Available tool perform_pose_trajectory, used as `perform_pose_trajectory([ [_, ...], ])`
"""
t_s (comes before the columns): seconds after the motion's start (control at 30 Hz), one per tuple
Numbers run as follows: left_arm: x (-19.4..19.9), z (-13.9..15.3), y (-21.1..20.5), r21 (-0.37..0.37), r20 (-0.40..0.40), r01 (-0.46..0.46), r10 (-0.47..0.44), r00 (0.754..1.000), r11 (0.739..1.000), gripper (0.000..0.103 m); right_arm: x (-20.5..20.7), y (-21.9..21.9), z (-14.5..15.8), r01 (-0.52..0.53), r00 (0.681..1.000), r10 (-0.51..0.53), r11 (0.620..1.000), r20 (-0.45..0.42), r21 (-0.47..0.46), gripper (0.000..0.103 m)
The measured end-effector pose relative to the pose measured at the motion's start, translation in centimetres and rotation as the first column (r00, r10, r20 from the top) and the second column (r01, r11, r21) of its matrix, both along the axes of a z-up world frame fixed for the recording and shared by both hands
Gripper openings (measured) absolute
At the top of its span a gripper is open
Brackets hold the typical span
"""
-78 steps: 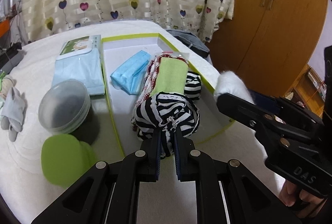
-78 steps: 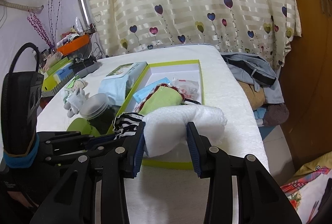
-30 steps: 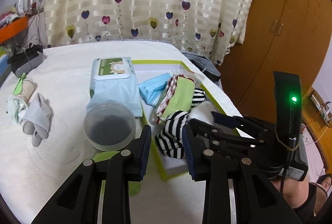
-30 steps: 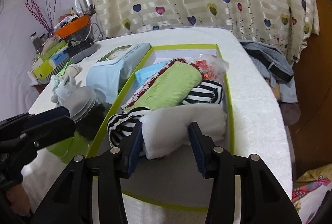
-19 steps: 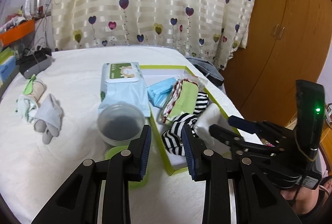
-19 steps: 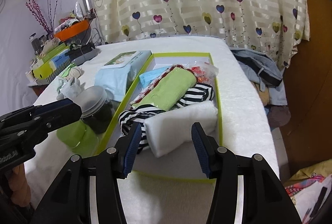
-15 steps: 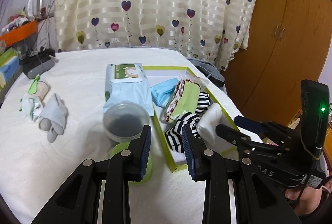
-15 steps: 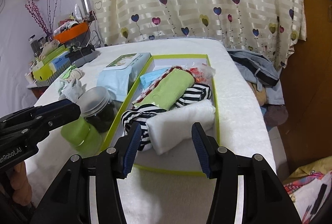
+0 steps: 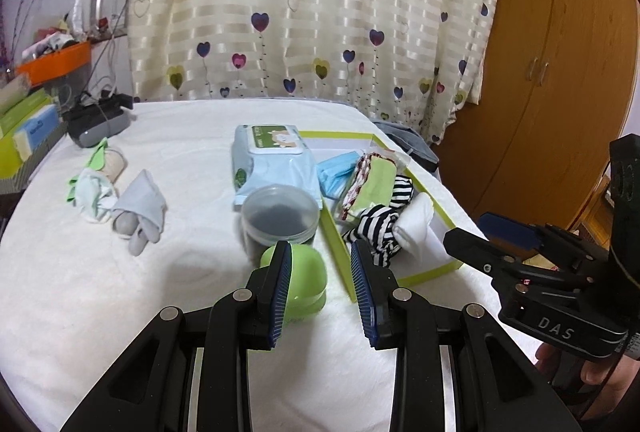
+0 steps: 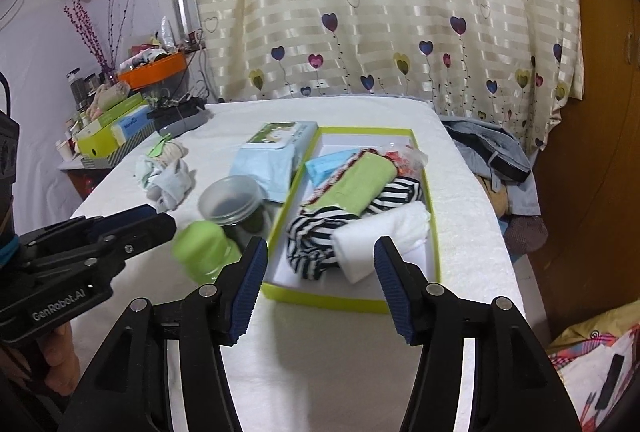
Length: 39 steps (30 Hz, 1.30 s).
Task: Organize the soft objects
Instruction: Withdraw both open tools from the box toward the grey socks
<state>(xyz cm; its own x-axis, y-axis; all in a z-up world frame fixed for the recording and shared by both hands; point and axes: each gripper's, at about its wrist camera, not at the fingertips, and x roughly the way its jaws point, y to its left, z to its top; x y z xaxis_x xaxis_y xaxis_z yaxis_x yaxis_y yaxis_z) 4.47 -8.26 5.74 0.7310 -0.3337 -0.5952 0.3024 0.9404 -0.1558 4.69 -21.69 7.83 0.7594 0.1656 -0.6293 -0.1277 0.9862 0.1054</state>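
Landmark = green-rimmed box (image 10: 434,232), sitting on the white table (image 9: 192,135). Inside: green cloth (image 10: 364,183), striped cloth (image 10: 316,232), white towel (image 10: 384,236) at the near end. Baby socks (image 9: 120,199) are well left of the box, prob next up. Left gripper (image 9: 320,288) and right gripper (image 10: 320,284) are both spread wide w/ nothing held. Tip: come in from the bare left side, since the plastic jar (image 9: 280,216) and green lid (image 9: 300,280) crowd the box's left wall.
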Motion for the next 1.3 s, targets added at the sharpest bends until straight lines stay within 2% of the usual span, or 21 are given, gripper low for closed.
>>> perform_pose_trajectory([
  [0.53, -0.6, -0.4, 3.0, -0.006, -0.005, -0.049, 0.049, 0.999, 0.999, 0.030, -1.1, 3.1, 0.6, -0.071, 0.997, 0.071, 0.997, 0.015, -0.018, 0.057],
  [1.13, 0.7, -1.5, 6.1, -0.012, -0.026, -0.105, 0.104, 0.994, 0.994, 0.030, -0.6, 4.7, 0.3, -0.122, 0.992, 0.122, 0.993, 0.012, -0.007, 0.057],
  [1.3, 1.4, -2.1, 8.0, -0.007, -0.044, -0.148, 0.148, 0.988, 0.989, 0.030, -0.1, 5.6, 0.1, -0.148, 0.989, 0.148, 0.989, 0.007, 0.005, 0.057],
])
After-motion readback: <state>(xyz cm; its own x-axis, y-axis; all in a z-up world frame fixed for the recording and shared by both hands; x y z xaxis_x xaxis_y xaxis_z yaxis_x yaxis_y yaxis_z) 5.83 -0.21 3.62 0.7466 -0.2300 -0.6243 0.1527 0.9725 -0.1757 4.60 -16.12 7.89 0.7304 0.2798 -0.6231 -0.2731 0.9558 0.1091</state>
